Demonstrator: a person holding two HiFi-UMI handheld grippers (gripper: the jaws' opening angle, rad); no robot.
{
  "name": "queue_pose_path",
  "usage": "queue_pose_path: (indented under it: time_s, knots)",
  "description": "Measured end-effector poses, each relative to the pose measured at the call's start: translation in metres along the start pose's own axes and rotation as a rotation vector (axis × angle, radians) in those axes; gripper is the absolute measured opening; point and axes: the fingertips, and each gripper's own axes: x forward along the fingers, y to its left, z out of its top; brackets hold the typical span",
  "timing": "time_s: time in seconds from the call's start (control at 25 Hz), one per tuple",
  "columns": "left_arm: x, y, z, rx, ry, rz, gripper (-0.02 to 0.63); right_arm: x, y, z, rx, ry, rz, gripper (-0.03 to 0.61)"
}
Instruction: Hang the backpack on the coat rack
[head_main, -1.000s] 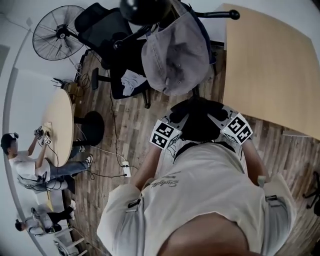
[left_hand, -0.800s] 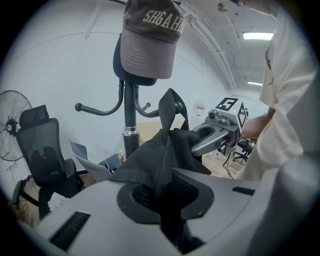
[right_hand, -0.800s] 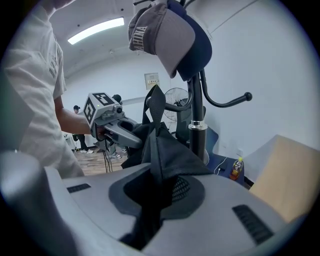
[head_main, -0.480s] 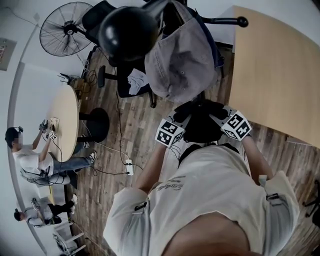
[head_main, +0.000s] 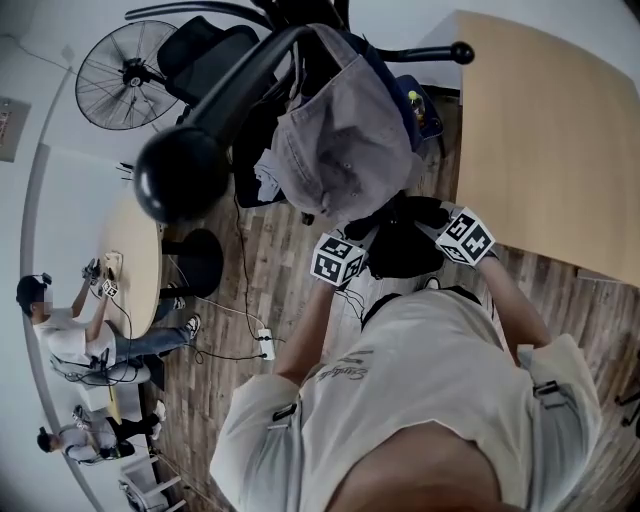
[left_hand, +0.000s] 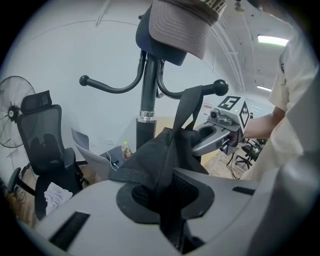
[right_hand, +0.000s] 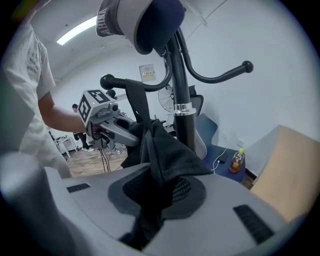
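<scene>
Both grippers pinch a black backpack (head_main: 400, 242) between them, close beside the black coat rack (left_hand: 145, 100). Its strap (left_hand: 187, 107) runs up to a ball-tipped hook (left_hand: 220, 87) and appears looped over that hook; the strap (right_hand: 137, 102) also shows under the hook (right_hand: 107, 80). A grey cap (head_main: 345, 125) hangs on the rack above. My left gripper (left_hand: 167, 200) is shut on the backpack's fabric (left_hand: 160, 155). My right gripper (right_hand: 155, 200) has fabric (right_hand: 165, 150) between its jaws, which are opening. Each gripper faces the other across the bag.
A light wooden table (head_main: 550, 130) lies to the right. Behind the rack are a black office chair (head_main: 215, 50) and a floor fan (head_main: 120, 75). A round table (head_main: 135, 260) with seated people is at the left. A power strip (head_main: 264, 343) and cables lie on the floor.
Both grippers have sunk a little with the backpack. In the head view the rack's near ball-tipped arm has swung from top centre down to the left.
</scene>
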Motion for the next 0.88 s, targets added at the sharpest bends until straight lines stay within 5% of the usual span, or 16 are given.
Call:
queue_pose_path:
  time_s: [0.6, 0.88]
  knots:
    - [0.019, 0.013, 0.002, 0.000, 0.007, -0.059, 0.067, 0.008, -0.016, -0.008, 0.040, 0.058, 0.083, 0.074]
    - [0.012, 0.013, 0.000, 0.003, 0.012, -0.028, 0.092, -0.009, -0.020, -0.011, 0.030, 0.063, -0.022, 0.120]
